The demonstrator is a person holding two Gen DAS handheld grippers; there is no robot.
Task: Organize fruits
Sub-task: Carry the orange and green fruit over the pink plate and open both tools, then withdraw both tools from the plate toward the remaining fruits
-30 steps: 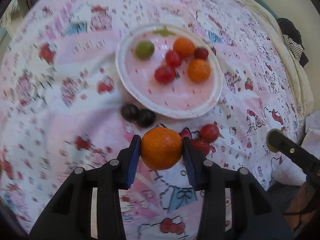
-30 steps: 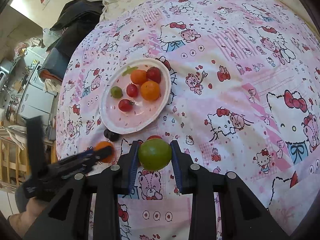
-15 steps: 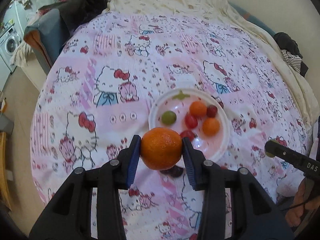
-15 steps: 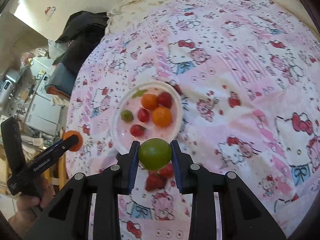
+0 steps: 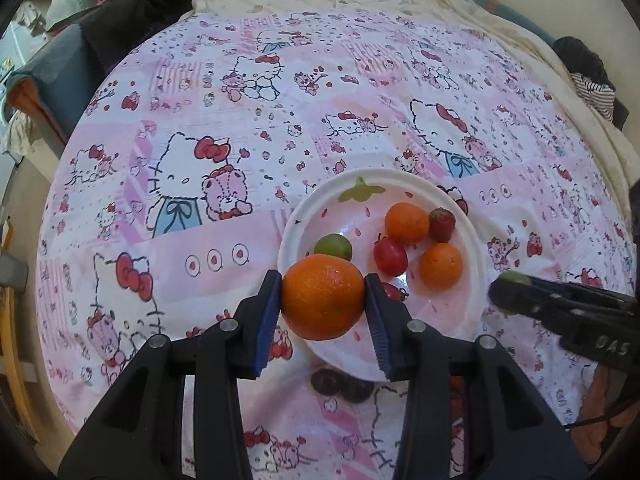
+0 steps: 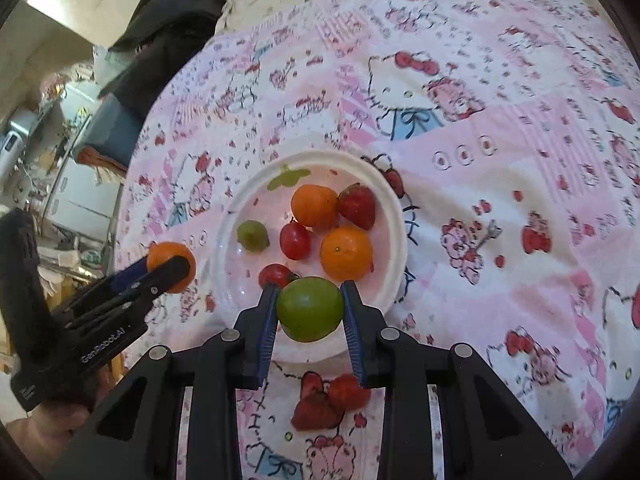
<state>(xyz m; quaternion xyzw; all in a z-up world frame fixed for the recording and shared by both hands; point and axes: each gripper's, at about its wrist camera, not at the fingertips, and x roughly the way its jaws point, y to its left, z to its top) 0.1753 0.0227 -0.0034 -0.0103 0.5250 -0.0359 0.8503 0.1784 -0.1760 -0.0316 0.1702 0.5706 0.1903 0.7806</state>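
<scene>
Two fruits are carried at once, one in each gripper, above the near rim of the plate (image 6: 394, 216) on the bed. The left gripper (image 5: 323, 305) is clenched on a large orange (image 5: 322, 297), pinched at its widest girth between the blue pads (image 5: 267, 316); the right gripper (image 6: 310, 309) is clenched likewise on a green fruit (image 6: 310, 308). Both loads are judged to be at the carrying stage, just short of release.

Below the jaws, two strawberries (image 6: 326, 402) and two dark fruits (image 5: 340, 384) are seen lying on the sheet (image 5: 200, 208), outside the plate. Farther in, the dish is crowded on its right side by two small oranges (image 6: 346, 254), a strawberry, red fruits and a small green one (image 6: 253, 235); the near and left floor is bare. The carried fruits are best lowered onto that bare part, one at a time so the grippers are kept apart, and let go only when nearly touching, since round fruit is likely to roll.
</scene>
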